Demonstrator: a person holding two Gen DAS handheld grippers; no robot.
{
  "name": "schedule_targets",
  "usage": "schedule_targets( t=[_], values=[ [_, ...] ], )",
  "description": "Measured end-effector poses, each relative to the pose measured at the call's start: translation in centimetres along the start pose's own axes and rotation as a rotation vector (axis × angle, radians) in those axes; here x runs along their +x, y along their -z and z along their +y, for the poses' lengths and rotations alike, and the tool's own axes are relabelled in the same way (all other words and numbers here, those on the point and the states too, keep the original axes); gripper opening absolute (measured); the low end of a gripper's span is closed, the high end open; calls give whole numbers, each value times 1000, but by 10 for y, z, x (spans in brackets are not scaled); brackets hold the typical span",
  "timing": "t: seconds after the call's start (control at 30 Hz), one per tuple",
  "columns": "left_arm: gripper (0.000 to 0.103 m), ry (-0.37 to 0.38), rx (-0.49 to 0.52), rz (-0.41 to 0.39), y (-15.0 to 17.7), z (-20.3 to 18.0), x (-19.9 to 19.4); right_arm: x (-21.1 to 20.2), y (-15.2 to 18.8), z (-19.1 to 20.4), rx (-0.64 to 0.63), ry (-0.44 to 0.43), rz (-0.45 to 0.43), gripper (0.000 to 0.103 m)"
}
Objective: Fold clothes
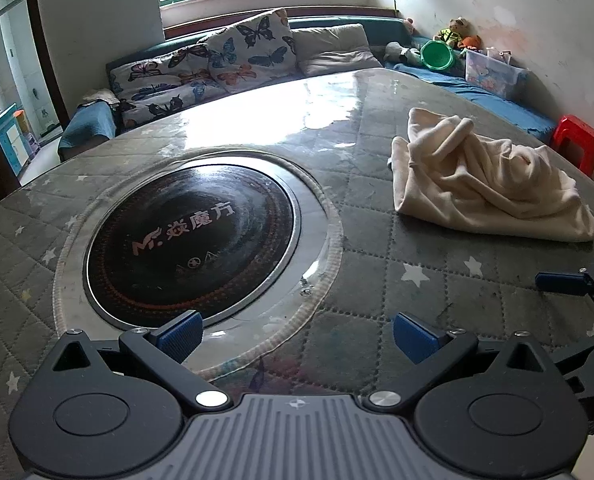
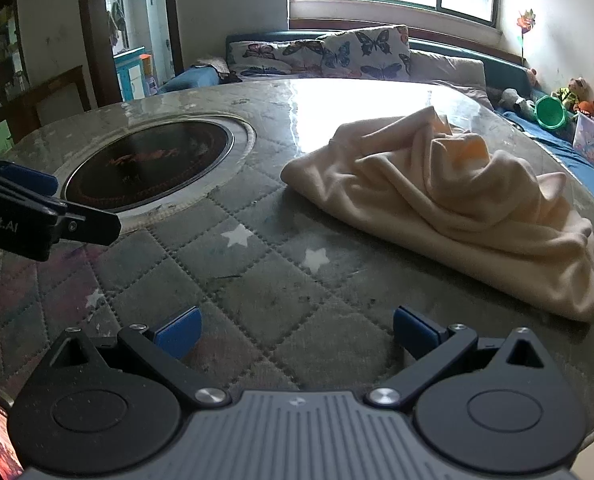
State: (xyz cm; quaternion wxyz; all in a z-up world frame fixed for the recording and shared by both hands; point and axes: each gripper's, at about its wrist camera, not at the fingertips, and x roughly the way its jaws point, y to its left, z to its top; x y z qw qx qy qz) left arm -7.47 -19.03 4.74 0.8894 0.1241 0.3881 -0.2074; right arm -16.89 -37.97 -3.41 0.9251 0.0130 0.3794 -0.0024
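Note:
A crumpled cream garment lies on the round quilted table, at the right in the left wrist view; it also shows in the right wrist view, ahead and to the right. My left gripper is open and empty above the table's near part, next to the round black cooktop. My right gripper is open and empty, a short way in front of the garment's near edge. The right gripper's blue pad shows at the right edge of the left wrist view.
The black cooktop is set in the table's middle. A sofa with butterfly cushions runs behind the table. Toys and a green bowl sit at the far right. A red stool stands past the table's right edge.

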Motion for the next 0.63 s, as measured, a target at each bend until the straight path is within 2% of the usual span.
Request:
schedule_targets(
  t=[0.63],
  values=[
    [103,43,21,14,-5,-14,9,0,2,4,-19,14,-7,103]
  ],
)
